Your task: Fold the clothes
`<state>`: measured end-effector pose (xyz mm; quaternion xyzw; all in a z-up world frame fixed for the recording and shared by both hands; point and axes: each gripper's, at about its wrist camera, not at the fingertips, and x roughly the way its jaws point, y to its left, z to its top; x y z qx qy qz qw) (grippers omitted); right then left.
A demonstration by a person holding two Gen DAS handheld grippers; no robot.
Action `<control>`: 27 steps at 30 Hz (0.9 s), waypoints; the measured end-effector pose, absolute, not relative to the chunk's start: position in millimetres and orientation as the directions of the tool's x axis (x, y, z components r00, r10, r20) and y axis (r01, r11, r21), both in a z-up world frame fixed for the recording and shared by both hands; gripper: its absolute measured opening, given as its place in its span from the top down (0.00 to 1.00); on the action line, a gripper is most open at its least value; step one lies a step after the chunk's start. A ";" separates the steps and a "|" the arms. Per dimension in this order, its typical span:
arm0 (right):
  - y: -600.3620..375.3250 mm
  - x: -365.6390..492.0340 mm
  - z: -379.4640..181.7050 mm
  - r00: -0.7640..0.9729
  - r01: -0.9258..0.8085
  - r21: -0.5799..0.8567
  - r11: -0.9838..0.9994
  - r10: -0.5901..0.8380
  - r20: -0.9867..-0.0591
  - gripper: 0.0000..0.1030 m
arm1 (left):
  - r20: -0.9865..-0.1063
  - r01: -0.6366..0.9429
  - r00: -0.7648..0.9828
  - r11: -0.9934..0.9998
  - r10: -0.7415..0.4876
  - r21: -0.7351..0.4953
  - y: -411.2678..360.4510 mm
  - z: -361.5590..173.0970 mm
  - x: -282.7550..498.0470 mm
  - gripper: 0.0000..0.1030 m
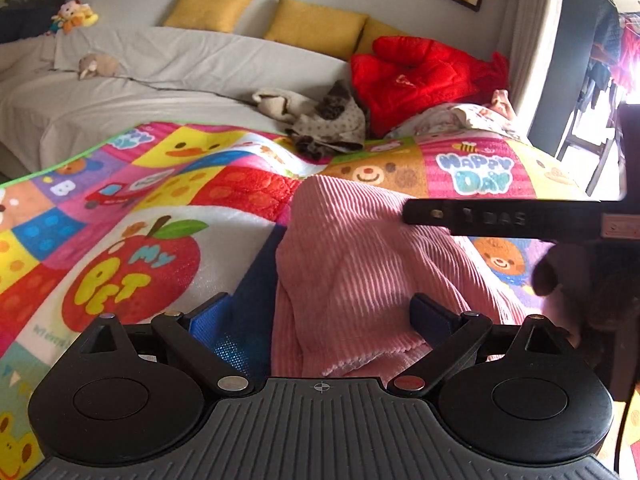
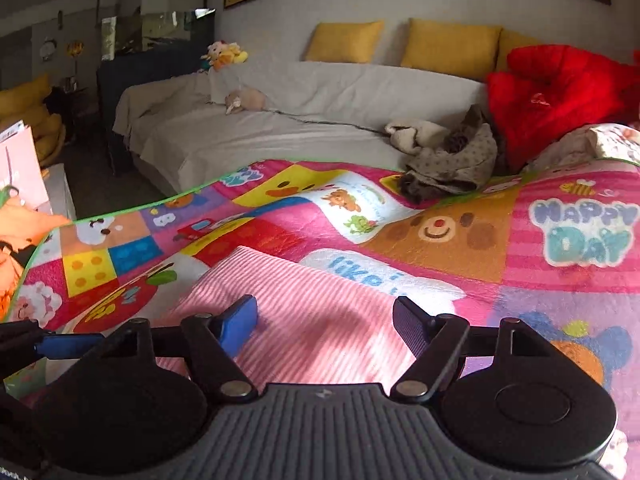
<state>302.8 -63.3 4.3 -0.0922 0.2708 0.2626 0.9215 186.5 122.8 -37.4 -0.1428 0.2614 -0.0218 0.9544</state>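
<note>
pink ribbed cloth (image 1: 360,264): rumpled, partly folded on bright play mat (image 1: 120,216) | left gripper (image 1: 320,320): fingers apart | right gripper (image 2: 324,320): fingers apart

Garment (image 2: 304,312) lies on mat (image 2: 460,240) (sofa (image 2: 320,96) behind).

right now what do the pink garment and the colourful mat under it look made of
Pink garment: soft ribbed fabric, probably corduroy or plush knit, matte, with raised parallel ridges. Colourful mat: fuzzy fleece-like textile, judging by its napped, dimpled surface and printed cartoon patches.
</note>
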 end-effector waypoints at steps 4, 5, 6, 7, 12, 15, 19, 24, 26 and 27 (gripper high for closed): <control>-93.9 302.4 -9.3 0.711 -0.450 0.001 0.893 0.359 -0.605 0.26 | -0.494 -0.029 0.861 0.959 -0.120 -0.283 122.7 -37.5 187.1 0.05; -104.3 301.6 -10.1 0.695 -0.433 0.064 0.899 0.379 -0.611 0.26 | -0.494 -0.029 0.861 0.958 -0.120 -0.284 122.9 -37.5 187.2 0.05; -114.4 300.8 -10.6 0.677 -0.414 0.136 0.900 0.404 -0.615 0.26 | -0.495 -0.029 0.860 0.958 -0.122 -0.286 123.2 -37.6 187.4 0.05; -120.3 299.9 -13.8 0.663 -0.400 0.190 0.897 0.426 -0.616 0.24 | -0.495 -0.027 0.860 0.956 -0.126 -0.291 123.9 -37.9 187.5 0.05; -139.5 295.0 -35.7 0.601 -0.333 0.406 0.851 0.524 -0.604 0.22 | -0.473 -0.001 0.867 0.950 -0.154 -0.312 124.7 -38.1 185.5 0.05; -136.0 293.9 -37.3 0.578 -0.367 0.462 0.808 0.587 -0.567 0.54 | -0.474 0.015 0.867 0.959 -0.154 -0.284 118.0 -36.9 186.1 0.05; -122.1 292.5 -17.7 0.615 -0.433 0.386 0.815 0.580 -0.535 0.66 | -0.485 0.012 0.863 0.965 -0.141 -0.261 113.3 -36.5 188.0 0.05; -124.9 292.1 -26.0 0.683 -0.382 0.161 0.910 0.395 -0.614 0.66 | -0.511 -0.017 0.849 0.961 -0.132 -0.276 118.3 -38.1 191.5 0.04; -134.6 284.1 -32.0 0.702 -0.353 0.104 0.930 0.337 -0.627 0.66 | -0.510 -0.020 0.851 0.961 -0.128 -0.275 119.1 -36.5 188.9 0.05; -138.8 278.2 -32.3 0.712 -0.353 0.088 0.931 0.328 -0.621 0.65 | -0.504 -0.014 0.853 0.961 -0.133 -0.276 119.0 -33.9 186.0 0.05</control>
